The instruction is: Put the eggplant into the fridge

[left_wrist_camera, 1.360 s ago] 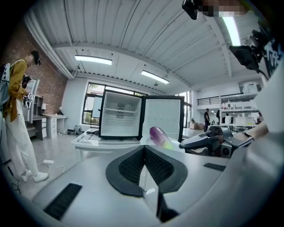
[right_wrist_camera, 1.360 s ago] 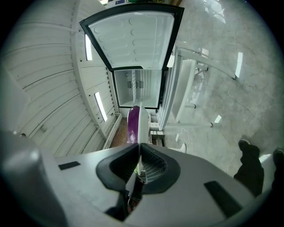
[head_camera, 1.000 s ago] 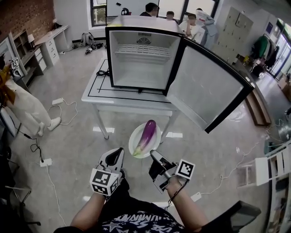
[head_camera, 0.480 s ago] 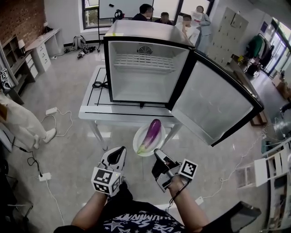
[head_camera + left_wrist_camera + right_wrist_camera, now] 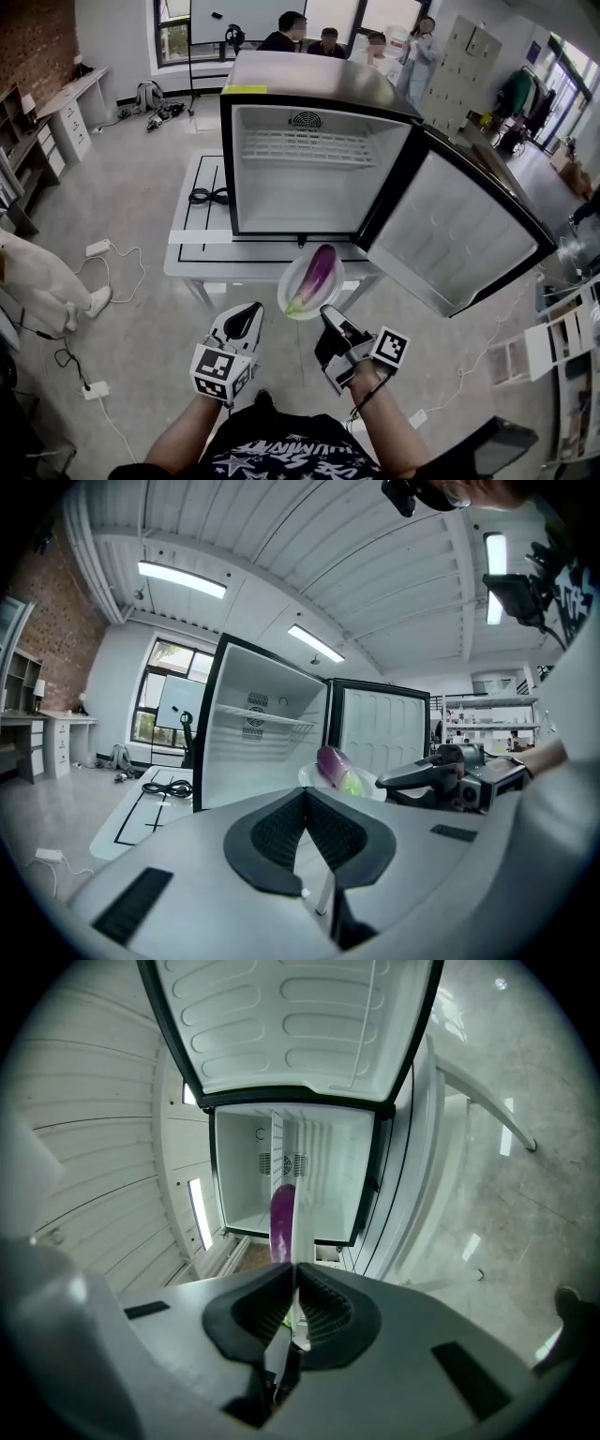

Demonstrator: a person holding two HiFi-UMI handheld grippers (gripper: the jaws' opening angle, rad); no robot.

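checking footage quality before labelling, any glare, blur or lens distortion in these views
Head view: wide-angle bend, fridge edges bow, eggplant sharp. Left gripper view: fisheye with dark corners, ceiling lights blown out. Right gripper view: glare on the floor, plate rim blurred close up.

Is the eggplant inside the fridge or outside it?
Outside. The eggplant lies on a white plate that the right gripper holds in front of the open fridge.
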